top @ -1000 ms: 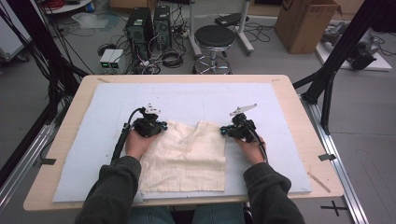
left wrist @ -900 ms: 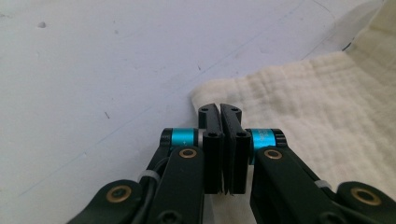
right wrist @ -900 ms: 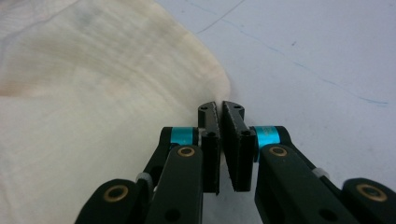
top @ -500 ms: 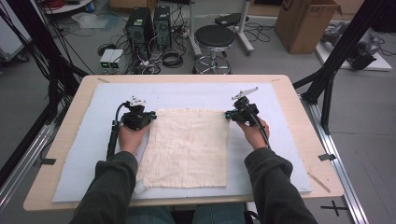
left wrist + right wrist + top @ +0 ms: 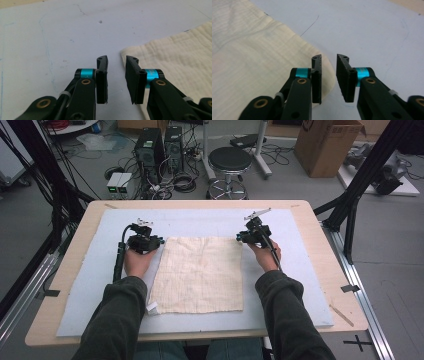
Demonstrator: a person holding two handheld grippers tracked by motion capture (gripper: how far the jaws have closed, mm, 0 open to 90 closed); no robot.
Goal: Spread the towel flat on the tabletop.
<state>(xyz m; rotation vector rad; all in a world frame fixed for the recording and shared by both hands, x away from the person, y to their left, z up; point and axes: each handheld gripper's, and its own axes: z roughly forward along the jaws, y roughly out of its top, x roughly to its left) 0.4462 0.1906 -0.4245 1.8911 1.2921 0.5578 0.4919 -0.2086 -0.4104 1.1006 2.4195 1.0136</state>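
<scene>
Cloth: the cream cloth [image 5: 199, 274] lay flat and square on the blue mat [image 5: 95, 290], which I judged was spread for folding.
Left gripper [image 5: 116, 66]: I had it parted and empty, just off the far-left corner.
Right gripper [image 5: 328, 63]: parted too, holding nothing, over the far-right corner.

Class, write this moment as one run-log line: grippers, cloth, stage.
left gripper: open, beside far-left cloth corner | right gripper: open, at far-right corner | cloth: spread flat on blue mat | stage: corners released
</scene>
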